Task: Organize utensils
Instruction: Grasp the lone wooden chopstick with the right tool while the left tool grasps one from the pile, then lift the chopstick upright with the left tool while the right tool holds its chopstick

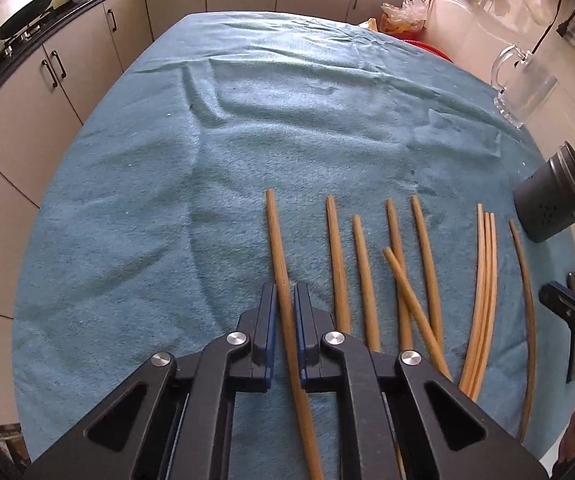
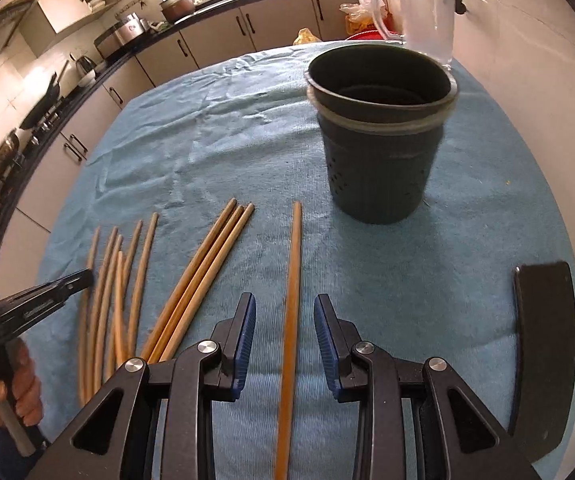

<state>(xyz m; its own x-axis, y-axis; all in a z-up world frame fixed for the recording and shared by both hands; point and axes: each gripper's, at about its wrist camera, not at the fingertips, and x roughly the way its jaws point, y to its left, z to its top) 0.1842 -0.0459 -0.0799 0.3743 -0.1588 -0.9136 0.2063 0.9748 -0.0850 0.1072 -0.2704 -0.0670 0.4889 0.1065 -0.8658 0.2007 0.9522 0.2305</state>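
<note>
Several wooden chopsticks (image 1: 367, 280) lie side by side on a blue towel (image 1: 147, 200). My left gripper (image 1: 285, 300) is shut on the leftmost chopstick (image 1: 277, 248), its blue pads pressing both sides of the stick, which still rests on the towel. In the right wrist view my right gripper (image 2: 285, 320) stands open over a lone chopstick (image 2: 294, 248); the stick runs between the pads with a gap on each side. A dark perforated utensil holder (image 2: 383, 128) stands upright just beyond it, empty as far as I can see inside.
A clear glass mug (image 2: 419, 12) stands behind the holder near the table's far right edge. A flat black object (image 2: 543, 340) lies on the towel right of my right gripper. Three chopsticks (image 2: 203, 280) lie bunched between the two grippers. Kitchen cabinets (image 1: 67, 64) surround the table.
</note>
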